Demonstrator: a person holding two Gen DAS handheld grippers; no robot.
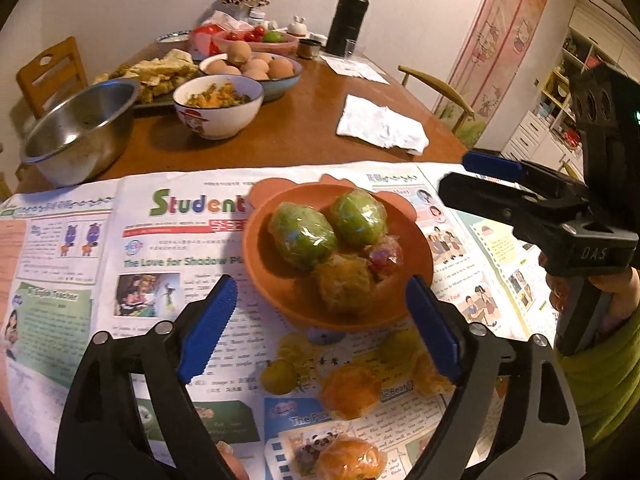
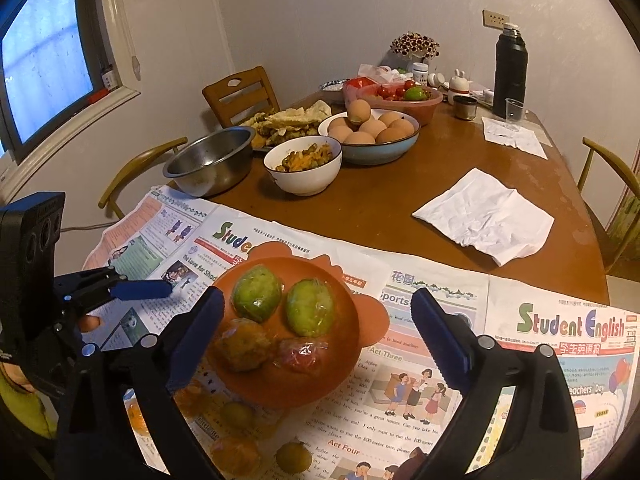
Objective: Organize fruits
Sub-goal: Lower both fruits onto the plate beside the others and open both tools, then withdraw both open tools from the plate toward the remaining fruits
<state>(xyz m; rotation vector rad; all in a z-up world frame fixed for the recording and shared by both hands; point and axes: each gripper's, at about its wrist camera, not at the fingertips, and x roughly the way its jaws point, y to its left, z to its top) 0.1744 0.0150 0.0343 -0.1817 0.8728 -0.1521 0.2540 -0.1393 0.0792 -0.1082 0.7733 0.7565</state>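
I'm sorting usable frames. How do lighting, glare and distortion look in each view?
Left wrist: dim warm light, fisheye bending the newspaper, glare on the plastic-wrapped green fruits in the orange plastic bowl. Right wrist: similar warmth, bluish window, black corners, soft sheen on the brown wooden table.

Both views are lit dimly by warm indoor light, and a yellow-orange cast is laid over everything. Cold blue dusk is seen through the window point(image 2: 44, 60), far left of the orange bowl point(image 2: 288, 380). Soft shadow is cast beneath the bowl. Faint glare is caught on the plastic-wrapped fruit inside it. Straight lines are bent by fisheye distortion, corners are blacked out, and nearby edges are rendered soft.
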